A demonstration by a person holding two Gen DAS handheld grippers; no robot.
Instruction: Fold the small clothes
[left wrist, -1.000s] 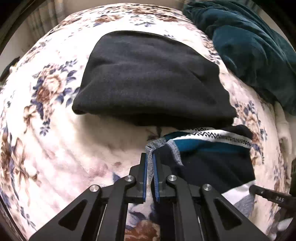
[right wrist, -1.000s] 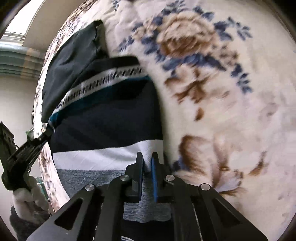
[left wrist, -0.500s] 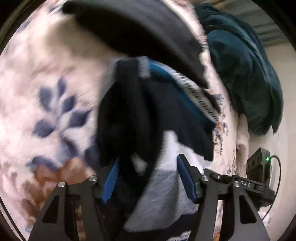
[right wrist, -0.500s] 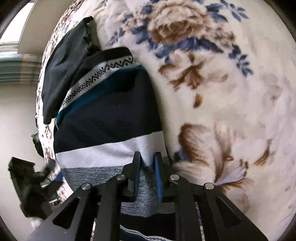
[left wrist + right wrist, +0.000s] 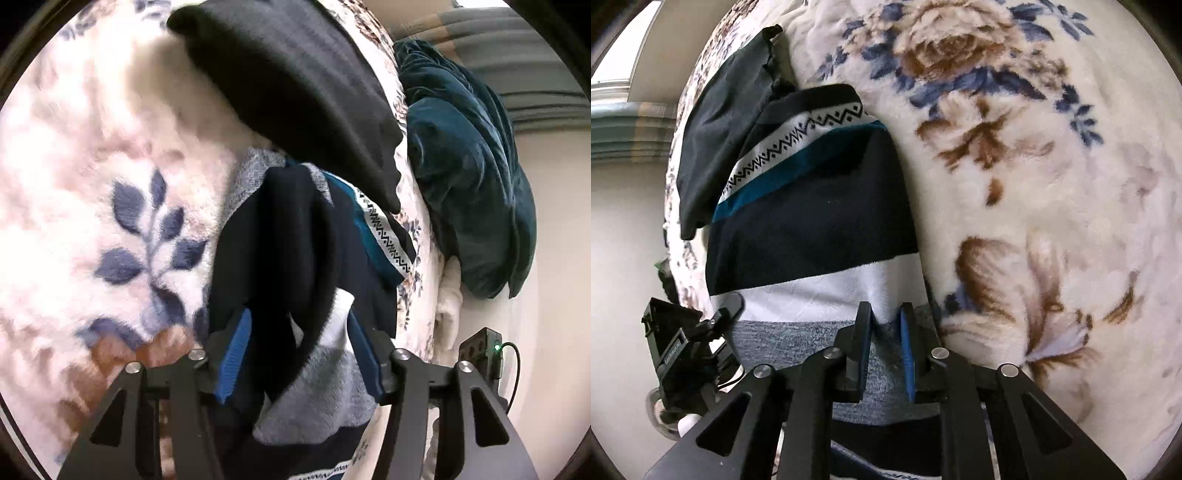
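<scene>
The left gripper [image 5: 295, 354] has its jaws just spread, a dark fold between them, unpinched; the right gripper [image 5: 884, 343] nips the striped garment [image 5: 812, 206] near its grey edge. Soft, light, floppy on the bed [image 5: 1052, 184]: grip hems or corners

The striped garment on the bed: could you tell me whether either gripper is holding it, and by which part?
The right gripper pinches the striped garment at its grey-and-white edge. The left gripper has just been opening; a dark fold hangs between its fingers, unclamped.
</scene>
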